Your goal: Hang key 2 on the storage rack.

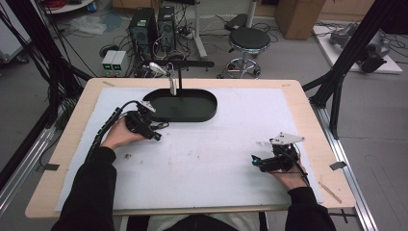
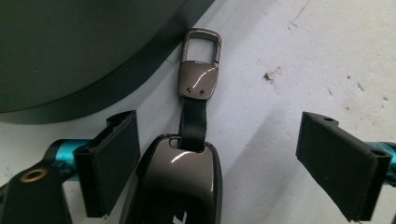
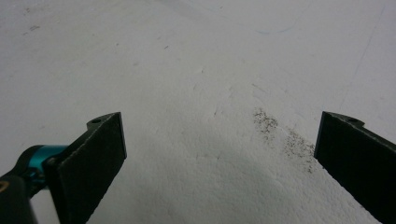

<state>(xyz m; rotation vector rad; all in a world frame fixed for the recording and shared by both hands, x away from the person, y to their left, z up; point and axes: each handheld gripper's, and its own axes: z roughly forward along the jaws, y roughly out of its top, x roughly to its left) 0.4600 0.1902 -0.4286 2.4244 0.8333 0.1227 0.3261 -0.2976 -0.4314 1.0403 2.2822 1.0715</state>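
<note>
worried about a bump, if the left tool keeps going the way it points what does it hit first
Likely the key fob, already lying between the open left tool's jaws; beyond it lie its metal clip and the black tray's wall.

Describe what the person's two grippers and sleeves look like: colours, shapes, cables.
Both sleeves are black. The left gripper and right gripper are black, with flat rectangular black pads on teal mounts. A black cable trails from the left; a grey three-cornered plate tops the right.

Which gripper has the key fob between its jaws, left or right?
The left gripper: the key fob lies between its open jaws, beside the black tray. The right gripper has bare mat between its jaws.
</note>
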